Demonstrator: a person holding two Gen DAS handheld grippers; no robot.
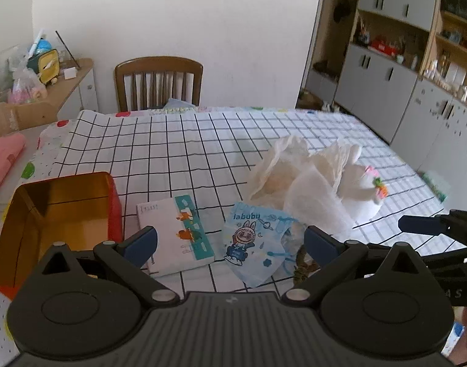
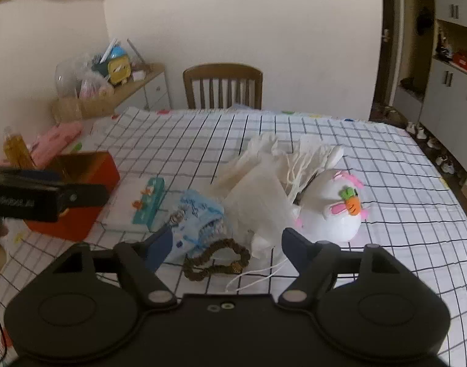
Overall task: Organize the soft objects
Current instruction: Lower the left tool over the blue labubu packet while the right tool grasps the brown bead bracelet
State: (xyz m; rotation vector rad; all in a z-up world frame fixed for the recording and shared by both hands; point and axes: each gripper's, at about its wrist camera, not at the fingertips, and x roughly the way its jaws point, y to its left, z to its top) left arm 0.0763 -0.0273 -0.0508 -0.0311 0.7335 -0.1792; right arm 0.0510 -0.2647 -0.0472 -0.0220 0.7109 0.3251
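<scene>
- The left tool is hanging released over the near worktop, nothing between its jaws; the tissue pack and blue mask are lying just beyond it.
- The right tool is also standing released, above the bead loop.
- The tin is sitting open at the near left.
- The white masks are lying heaped at centre, touching the plush on their right.
- Masks are looking light, limp and likely to slide apart; pinching the stack's edge, or possibly the ear cords, seems best.
- The plush is looking soft and squashy; gripping across its body should be holding it.
</scene>
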